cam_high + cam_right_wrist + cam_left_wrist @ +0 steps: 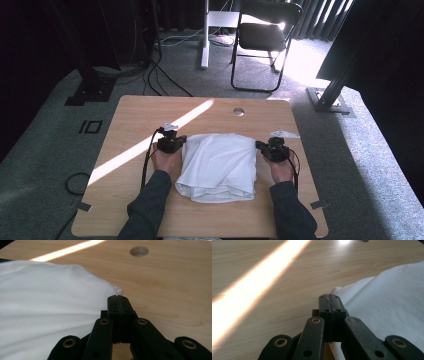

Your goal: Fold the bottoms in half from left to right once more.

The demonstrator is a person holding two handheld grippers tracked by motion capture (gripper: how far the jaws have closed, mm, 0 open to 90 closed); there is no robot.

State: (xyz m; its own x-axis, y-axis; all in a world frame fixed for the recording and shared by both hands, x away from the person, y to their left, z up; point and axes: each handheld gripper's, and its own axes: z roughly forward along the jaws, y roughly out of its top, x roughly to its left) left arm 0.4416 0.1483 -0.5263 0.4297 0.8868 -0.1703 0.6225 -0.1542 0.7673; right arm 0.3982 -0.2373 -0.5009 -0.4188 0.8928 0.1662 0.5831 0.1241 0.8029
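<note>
Claws both pinched tight, left claw point(179, 140) and right claw point(261, 145) on the white cloth's point(219, 165) far corners — best lift evenly off the counter point(135, 112).

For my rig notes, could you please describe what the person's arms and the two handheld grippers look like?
Both forearms wear dark grey long sleeves. The left gripper and right gripper are black, each with a light grey plate on top and a trailing black cable. Their jaws are flat black bars on linkages with brass-coloured pivots.
</note>
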